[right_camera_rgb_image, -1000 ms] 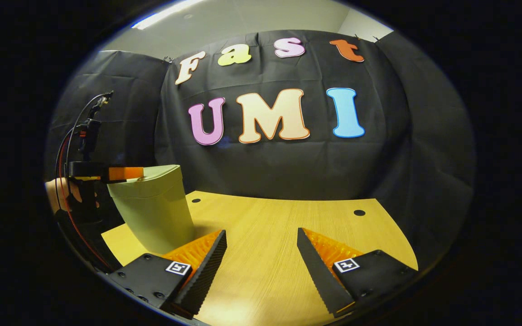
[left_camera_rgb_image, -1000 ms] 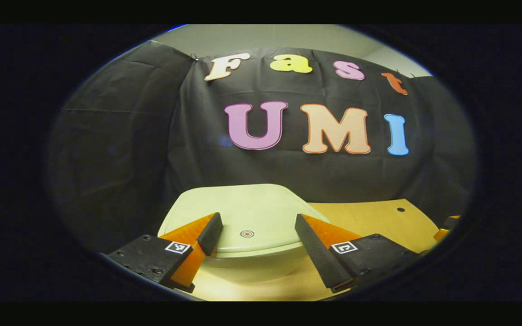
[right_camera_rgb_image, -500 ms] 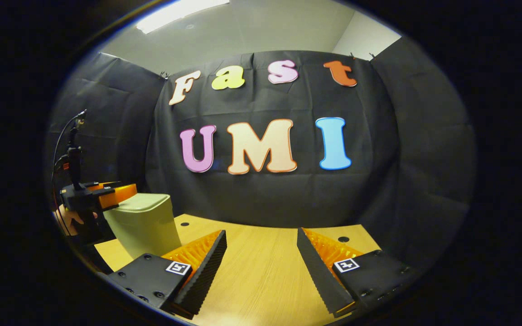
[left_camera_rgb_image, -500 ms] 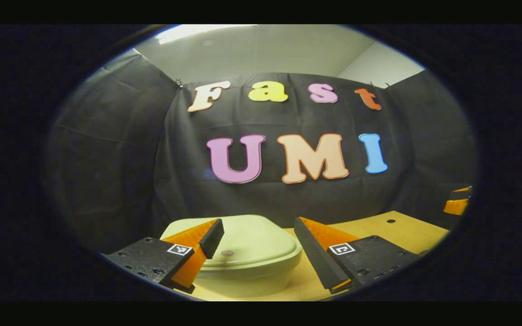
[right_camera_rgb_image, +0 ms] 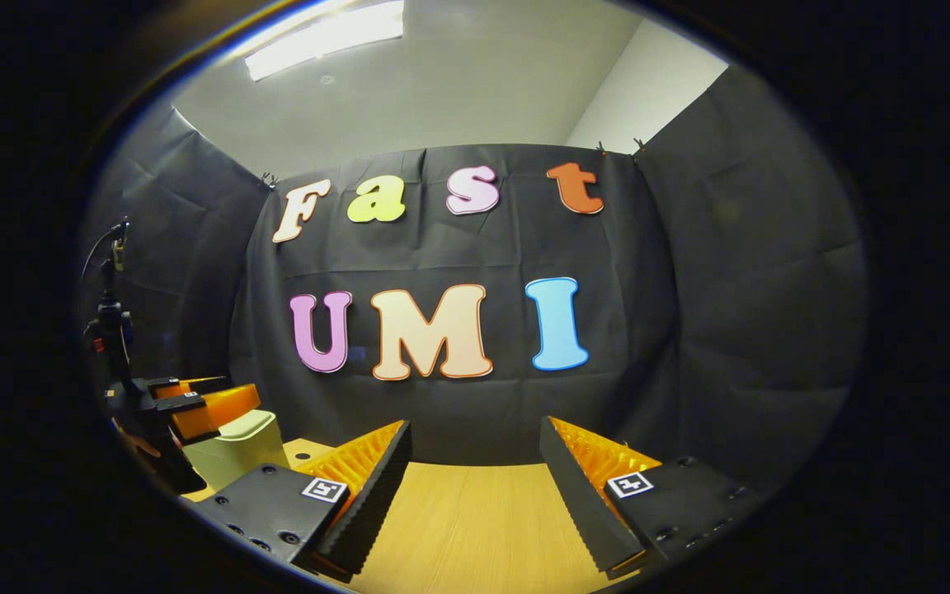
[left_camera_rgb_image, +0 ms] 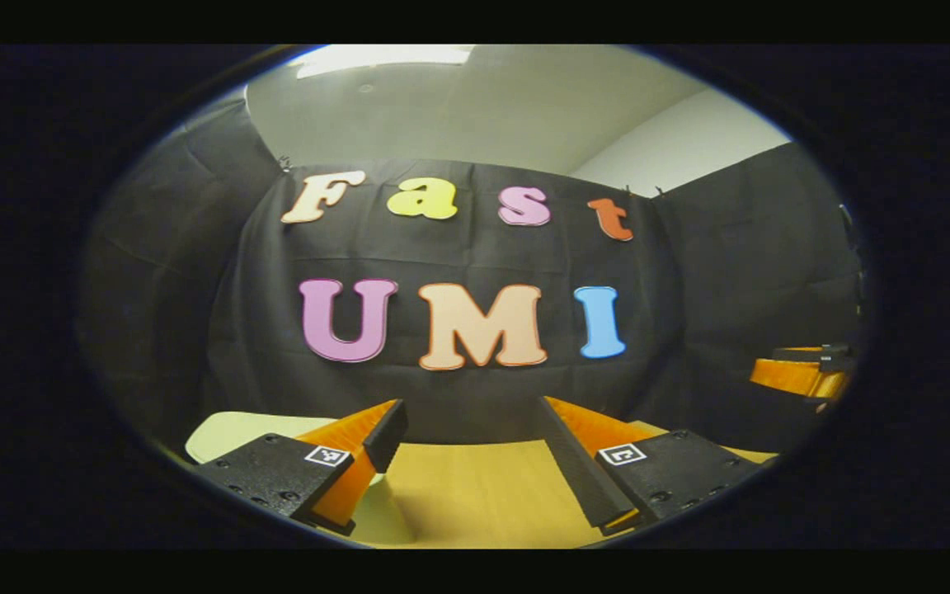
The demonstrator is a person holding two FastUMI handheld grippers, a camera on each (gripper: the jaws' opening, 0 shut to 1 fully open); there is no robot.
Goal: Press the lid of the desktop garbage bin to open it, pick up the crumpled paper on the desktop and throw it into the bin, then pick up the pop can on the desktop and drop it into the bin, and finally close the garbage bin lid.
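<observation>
- The left hand-held gripper (left_camera_rgb_image: 471, 437) has its fingers spread wide with nothing between them, held above the wooden desk (left_camera_rgb_image: 475, 495); in the right gripper view it shows at the left (right_camera_rgb_image: 195, 400), level with the top of the bin.
- The pale green garbage bin (left_camera_rgb_image: 232, 429) sits at the desk's left side, its lid (right_camera_rgb_image: 248, 421) down; in the left gripper view that gripper's own left finger (left_camera_rgb_image: 359, 454) covers part of it.
- The right hand-held gripper (right_camera_rgb_image: 475, 462) is likewise spread and holds nothing, pointing across bare desk toward the black cloth wall (right_camera_rgb_image: 689, 330) at the far edge.
- In the left gripper view, the right hand-held gripper shows at the right margin (left_camera_rgb_image: 805, 371), well apart from the bin.
- A small round hole (right_camera_rgb_image: 300, 454) marks the desk just beside the bin.
- A ceiling light (right_camera_rgb_image: 326, 37) glows above the cloth.
- Part of a hand (right_camera_rgb_image: 135, 441) shows below the left hand-held gripper.
</observation>
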